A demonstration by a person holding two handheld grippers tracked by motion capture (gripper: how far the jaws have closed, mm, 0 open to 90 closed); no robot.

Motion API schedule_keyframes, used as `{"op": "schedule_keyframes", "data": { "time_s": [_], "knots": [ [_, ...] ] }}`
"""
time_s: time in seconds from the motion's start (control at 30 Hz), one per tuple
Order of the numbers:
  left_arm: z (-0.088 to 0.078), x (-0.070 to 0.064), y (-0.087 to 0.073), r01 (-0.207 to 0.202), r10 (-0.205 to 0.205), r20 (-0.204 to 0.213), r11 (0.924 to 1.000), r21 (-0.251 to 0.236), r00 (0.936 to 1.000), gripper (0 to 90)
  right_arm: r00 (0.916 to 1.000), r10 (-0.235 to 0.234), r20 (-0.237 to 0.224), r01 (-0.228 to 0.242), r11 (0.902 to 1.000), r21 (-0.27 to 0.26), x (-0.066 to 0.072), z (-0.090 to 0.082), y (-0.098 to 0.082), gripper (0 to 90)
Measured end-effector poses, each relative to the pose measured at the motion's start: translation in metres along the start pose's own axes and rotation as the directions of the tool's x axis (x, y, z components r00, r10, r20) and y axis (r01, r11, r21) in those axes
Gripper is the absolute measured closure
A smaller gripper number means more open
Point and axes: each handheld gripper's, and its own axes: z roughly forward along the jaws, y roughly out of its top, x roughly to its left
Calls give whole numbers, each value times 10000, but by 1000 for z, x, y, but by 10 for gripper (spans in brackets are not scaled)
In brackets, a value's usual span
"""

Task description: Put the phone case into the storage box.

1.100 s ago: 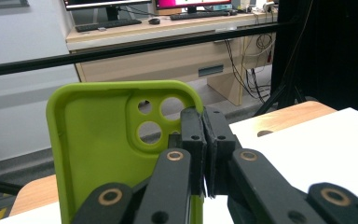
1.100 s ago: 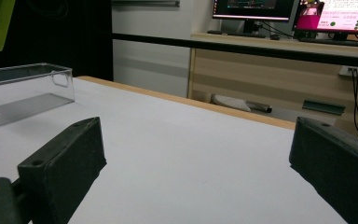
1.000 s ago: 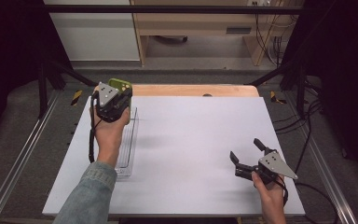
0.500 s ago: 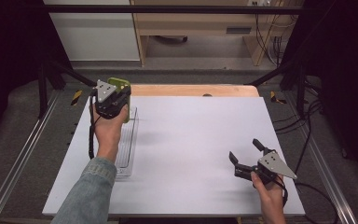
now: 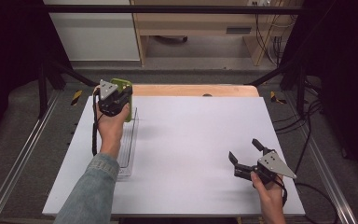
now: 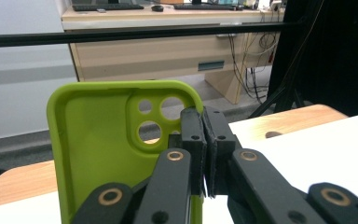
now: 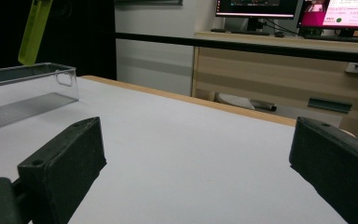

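Phone case: the green phone case [image 6: 98, 154] is standing upright, its hollow inner side and three camera holes facing the left gripper's camera; in the high view it [image 5: 123, 88] is hanging over the far end of the clear tray [image 5: 129, 149]
Left gripper: the left gripper [image 6: 204, 140] is pinching the case's right edge just beside the camera holes; its fingers [image 6: 192, 135] are pressing together on that thin wall
Right gripper: the right gripper [image 5: 246, 153] is resting low over the tabletop [image 5: 191, 140], well apart from the case; its fingers [image 7: 65, 163] are standing wide apart, gripping nothing
Tray: lying along the tabletop's left side, beneath the left hand [image 5: 109, 123]
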Motion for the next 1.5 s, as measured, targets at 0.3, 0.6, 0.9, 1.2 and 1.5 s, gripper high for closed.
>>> {"op": "schedule_keyframes", "data": {
  "time_s": [0.3, 0.6, 0.9, 1.2, 1.5],
  "knots": [
    [6, 4, -4, 38, -37, -124, 10000, 58, 9999, 877, 10000, 34, -47, -35, 10000, -53, 0, 0, 0, 35],
    [9, 7, -6, 72, -69, -147, 9998, 196, 9999, 876, 10000, -12, 31, 13, 10000, -73, -1, -2, 1, 34],
    [14, 13, -10, 416, -413, -140, 9988, 270, 9990, 876, 9998, -216, 27, 216, 9997, 67, -3, -2, 2, 35],
    [15, 14, -11, 174, -170, -289, 9997, 152, 9994, 876, 9979, -638, -107, 639, 9979, 115, 0, -1, 2, 38],
    [18, 13, -13, -41, 49, -402, 9998, 203, 9992, 876, 9983, -584, -65, 585, 9981, 178, 0, -1, 2, 39]
  ]
}}
